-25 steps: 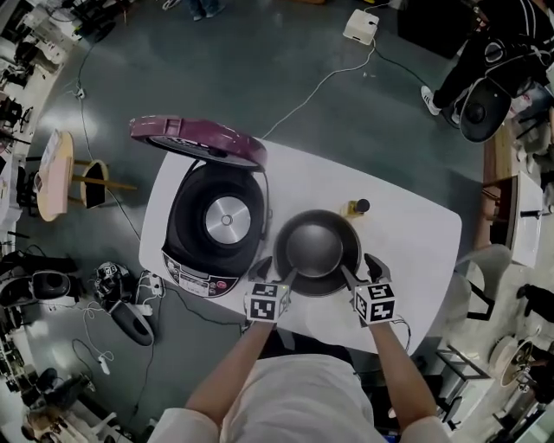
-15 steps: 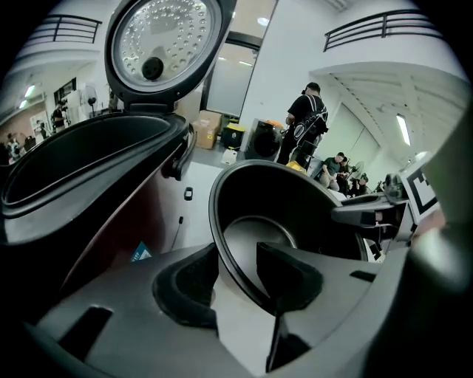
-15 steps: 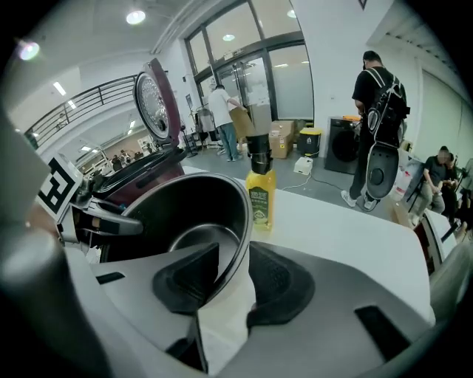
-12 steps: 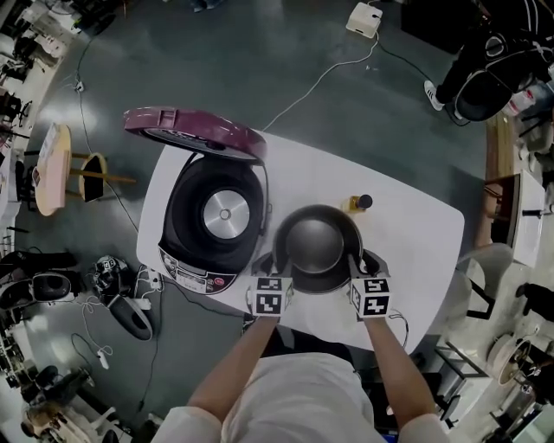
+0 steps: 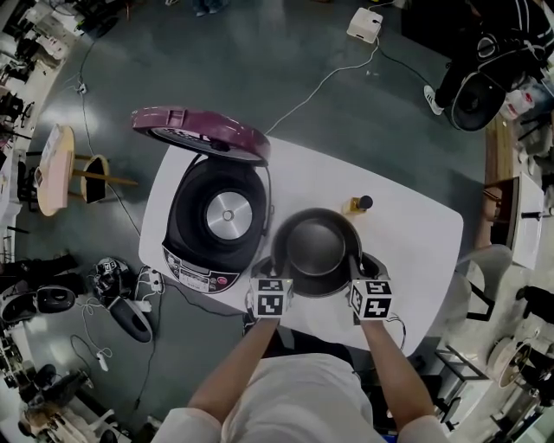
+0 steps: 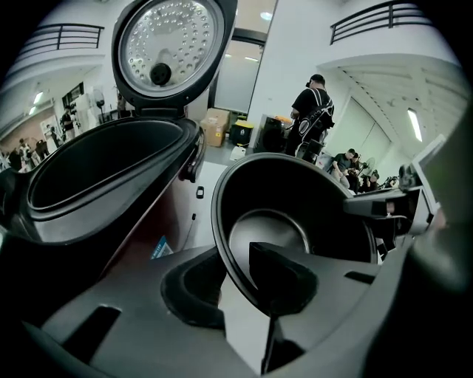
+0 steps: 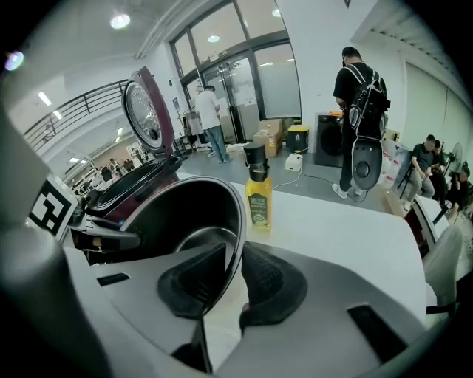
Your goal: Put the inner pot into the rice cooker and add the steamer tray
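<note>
Left tool (image 5: pixel 280 277) over white table (image 5: pixel 415 234), grey floor (image 5: pixel 286 52).

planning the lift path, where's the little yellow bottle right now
In the head view the yellow bottle stands on the white table, just beyond the far right rim of the inner pot.

Open research lab or test hall, not home kitchen: lone white worktop (image 5: pixel 415 238) on grey floor (image 5: pixel 260 52), cable (image 5: pixel 322 82) trailing to white box (image 5: pixel 363 25), gear (image 5: pixel 39 294) heaped along edges, mezzanine railing (image 7: pixel 77 107), glazed doors (image 7: pixel 240 74), standing person (image 7: pixel 360 96), seated people (image 7: pixel 432 159).
</note>
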### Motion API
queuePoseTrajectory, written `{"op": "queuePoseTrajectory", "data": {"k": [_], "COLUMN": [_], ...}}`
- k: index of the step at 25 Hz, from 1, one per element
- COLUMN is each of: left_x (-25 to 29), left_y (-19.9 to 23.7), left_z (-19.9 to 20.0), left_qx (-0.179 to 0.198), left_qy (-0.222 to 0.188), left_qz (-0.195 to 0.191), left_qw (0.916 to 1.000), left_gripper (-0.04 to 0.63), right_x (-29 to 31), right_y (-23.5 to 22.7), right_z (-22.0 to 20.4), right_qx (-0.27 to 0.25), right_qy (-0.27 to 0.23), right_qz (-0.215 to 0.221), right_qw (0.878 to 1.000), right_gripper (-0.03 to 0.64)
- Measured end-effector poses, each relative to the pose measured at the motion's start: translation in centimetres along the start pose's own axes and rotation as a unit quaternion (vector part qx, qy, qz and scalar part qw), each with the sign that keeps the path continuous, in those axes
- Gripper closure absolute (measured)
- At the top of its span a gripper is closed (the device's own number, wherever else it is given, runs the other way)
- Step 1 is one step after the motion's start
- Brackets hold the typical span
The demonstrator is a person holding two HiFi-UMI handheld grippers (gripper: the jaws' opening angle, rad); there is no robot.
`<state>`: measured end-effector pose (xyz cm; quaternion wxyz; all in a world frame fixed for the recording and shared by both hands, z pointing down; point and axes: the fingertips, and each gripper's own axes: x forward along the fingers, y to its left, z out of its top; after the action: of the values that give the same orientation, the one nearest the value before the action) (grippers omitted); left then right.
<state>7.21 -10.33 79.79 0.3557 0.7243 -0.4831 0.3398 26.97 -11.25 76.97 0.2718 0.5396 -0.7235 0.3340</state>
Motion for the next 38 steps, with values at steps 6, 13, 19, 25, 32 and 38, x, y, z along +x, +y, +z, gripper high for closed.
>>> {"op": "queuePoseTrajectory", "data": {"k": [6,13,19,25,32,38], "left_x": [-1.5,-4.5,-7.5,-10.8,-12.8,-15.4], "left_y": [-0.6,-1.4,-1.9,-1.2,0.6,2.6], "left_z": [1.0,3.2,5.6,7.8,9.7,11.2], "left_qx": [0.015,0.045,0.065,0.079,0.093,0.092], "left_qy": [-0.015,-0.034,-0.059,-0.082,-0.102,-0.121], "left_qz": [-0.006,-0.010,-0.003,0.001,0.000,-0.001], "left_qw": [0.9998,0.9984,0.9962,0.9935,0.9904,0.9884], "left_gripper": [0.483,0.482,0.482,0.479,0.476,0.476], "right_x": [-1.7,-4.8,-7.6,-9.4,-10.4,-11.1], "right_y": [0.1,0.7,1.5,3.3,5.7,8.4], "right_z": [0.3,1.7,4.4,6.7,9.2,11.5], "right_qx": [0.010,0.027,0.028,0.032,0.028,0.021], "right_qy": [-0.011,-0.037,-0.064,-0.083,-0.109,-0.127], "right_qz": [-0.009,-0.016,-0.020,-0.016,-0.016,-0.013], "right_qw": [1.000,0.999,0.997,0.996,0.994,0.992], "right_gripper": [0.535,0.534,0.537,0.537,0.538,0.538]}}
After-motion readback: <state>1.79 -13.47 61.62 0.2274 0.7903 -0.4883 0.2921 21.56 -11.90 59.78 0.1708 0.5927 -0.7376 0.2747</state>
